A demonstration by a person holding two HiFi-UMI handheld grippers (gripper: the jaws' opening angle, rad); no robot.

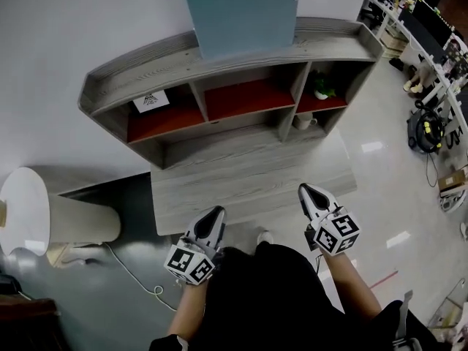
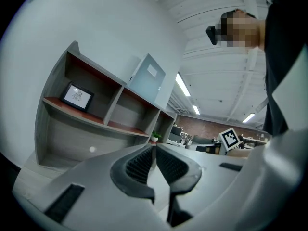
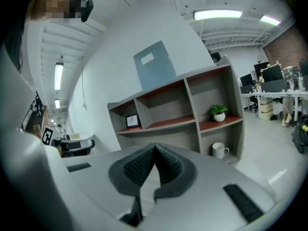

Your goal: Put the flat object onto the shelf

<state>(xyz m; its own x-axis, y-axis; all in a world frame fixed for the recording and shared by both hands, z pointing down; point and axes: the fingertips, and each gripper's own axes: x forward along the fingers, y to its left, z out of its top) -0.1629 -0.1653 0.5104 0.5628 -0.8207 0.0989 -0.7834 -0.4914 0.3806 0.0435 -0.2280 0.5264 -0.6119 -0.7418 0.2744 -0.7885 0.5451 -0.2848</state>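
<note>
At the near edge of the low grey counter [image 1: 248,181], the left tongs [image 1: 219,212] are closed, ribbed pads meeting with nothing between them. The right tongs [image 1: 303,189] are likewise closed and empty. Both point toward the shelf [image 1: 219,64] and stand well apart from it. The flat object [image 1: 241,9], a blue-grey panel, stands upright on the shelf's top board, set back against the wall. Below it, a framed picture [image 1: 151,101] occupies the left compartment and a small plant [image 1: 322,88] the right, with a white mug [image 1: 303,121] beneath the plant. Assessment: placement appears complete, as the panel rests on the shelf and neither tongs touches it. No further step is evident, though how securely the panel stands cannot be confirmed.
</note>
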